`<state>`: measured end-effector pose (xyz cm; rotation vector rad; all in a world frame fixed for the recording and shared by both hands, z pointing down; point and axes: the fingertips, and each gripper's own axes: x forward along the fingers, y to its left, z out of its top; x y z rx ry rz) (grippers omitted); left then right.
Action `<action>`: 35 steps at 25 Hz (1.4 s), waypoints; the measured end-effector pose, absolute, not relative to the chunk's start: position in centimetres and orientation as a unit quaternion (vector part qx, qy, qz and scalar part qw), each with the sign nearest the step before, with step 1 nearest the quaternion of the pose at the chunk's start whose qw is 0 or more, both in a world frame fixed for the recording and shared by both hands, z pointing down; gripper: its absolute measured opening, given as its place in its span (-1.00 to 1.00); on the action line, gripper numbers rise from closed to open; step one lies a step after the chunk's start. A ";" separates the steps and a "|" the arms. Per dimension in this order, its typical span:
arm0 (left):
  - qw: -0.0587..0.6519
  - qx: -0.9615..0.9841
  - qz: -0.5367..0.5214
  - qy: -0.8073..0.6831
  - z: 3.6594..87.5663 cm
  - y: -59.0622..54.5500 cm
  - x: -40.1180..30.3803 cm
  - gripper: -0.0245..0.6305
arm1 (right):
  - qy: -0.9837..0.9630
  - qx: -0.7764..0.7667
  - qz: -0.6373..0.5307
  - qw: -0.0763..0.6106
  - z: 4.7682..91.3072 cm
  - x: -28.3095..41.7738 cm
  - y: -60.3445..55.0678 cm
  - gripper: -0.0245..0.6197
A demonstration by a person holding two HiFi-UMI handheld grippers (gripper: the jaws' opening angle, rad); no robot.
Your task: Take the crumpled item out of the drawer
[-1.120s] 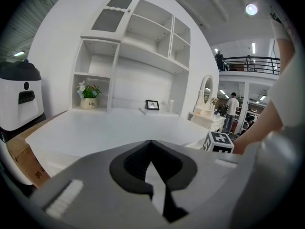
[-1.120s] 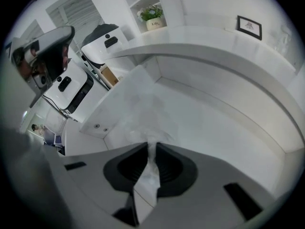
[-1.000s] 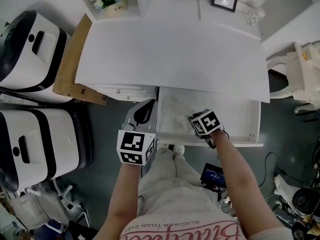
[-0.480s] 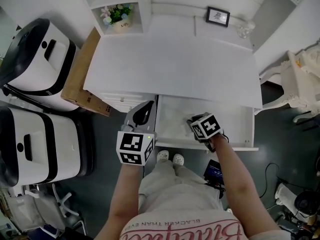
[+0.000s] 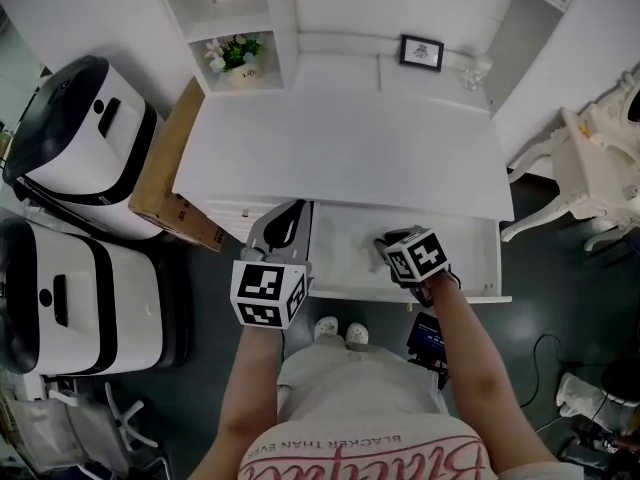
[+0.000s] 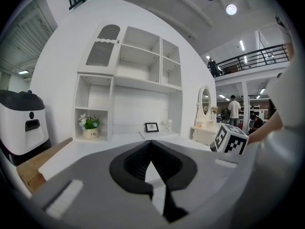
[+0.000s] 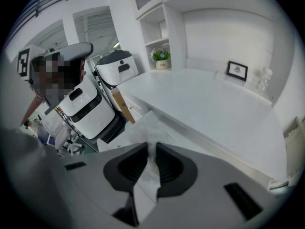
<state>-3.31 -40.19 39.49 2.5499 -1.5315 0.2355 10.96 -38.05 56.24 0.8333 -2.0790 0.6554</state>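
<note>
Under the white desk (image 5: 340, 138) the drawer (image 5: 470, 258) stands pulled out. My right gripper (image 5: 388, 249) reaches into its middle. In the right gripper view the right gripper (image 7: 151, 149) is shut on the crumpled item (image 7: 148, 173), a thin white translucent wad that runs up between the pads and spreads beyond the tips. The crumpled item (image 5: 362, 250) is only a faint pale patch in the head view. My left gripper (image 5: 290, 223) sits at the drawer's left end. In its own view the left gripper (image 6: 150, 143) has its tips together with nothing held.
Two white-and-black machines (image 5: 80, 138) (image 5: 70, 288) stand at the left, with a cardboard panel (image 5: 170, 173) leaning by the desk. A potted plant (image 5: 235, 56) and a picture frame (image 5: 420, 51) sit at the back. A white chair (image 5: 600, 138) stands at the right. The person's feet (image 5: 340, 330) are below the drawer front.
The head view has shifted, showing more of the shelves and back wall. Both grippers keep about the same places at the drawer, and the right one stays shut on the item.
</note>
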 end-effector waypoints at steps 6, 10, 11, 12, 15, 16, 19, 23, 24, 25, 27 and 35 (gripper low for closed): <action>0.063 0.852 0.069 -0.515 38.0 -39.8 -3.7 -0.90 | -0.842 0.356 0.212 0.346 51.7 10.5 -38.7 -0.74; 0.055 0.854 0.062 -0.513 37.2 -39.7 -3.7 -0.90 | -0.852 0.377 0.162 0.326 48.5 10.2 -39.1 -0.74; 0.052 0.855 0.060 -0.512 37.0 -39.7 -3.6 -0.90 | -0.854 0.382 0.150 0.321 47.6 10.1 -39.2 -0.74; 0.049 0.856 0.059 -0.511 36.7 -39.7 -3.6 -0.90 | -0.856 0.387 0.139 0.314 46.8 10.1 -39.3 -0.74; 0.039 0.859 0.054 -0.508 35.7 -39.6 -3.5 -0.90 | -0.861 0.405 0.112 0.288 44.2 10.0 -39.6 -0.74; 0.036 0.860 0.052 -0.507 35.5 -39.5 -3.5 -0.89 | -0.862 0.411 0.106 0.278 43.4 10.1 -39.6 -0.74; 0.028 0.862 0.047 -0.504 34.7 -39.6 -3.5 -0.90 | -0.863 0.429 0.083 0.253 41.1 10.3 -39.5 -0.74; 0.014 0.865 0.037 -0.501 33.1 -39.8 -3.4 -0.90 | -0.866 0.451 0.049 0.212 37.5 10.7 -39.4 -0.74; 0.009 0.865 0.033 -0.500 32.5 -39.8 -3.4 -0.90 | -0.865 0.456 0.041 0.204 36.6 10.9 -39.3 -0.74; 0.004 0.866 0.030 -0.499 32.0 -39.9 -3.3 -0.90 | -0.864 0.462 0.033 0.196 35.7 11.1 -39.3 -0.74; -0.005 0.867 0.021 -0.497 31.0 -39.9 -3.2 -0.90 | -0.862 0.473 0.016 0.181 34.1 11.5 -39.2 -0.74; -0.037 0.861 -0.007 -0.507 27.1 -40.3 -3.3 -0.90 | -0.845 0.520 -0.048 0.114 28.2 13.7 -38.8 -0.74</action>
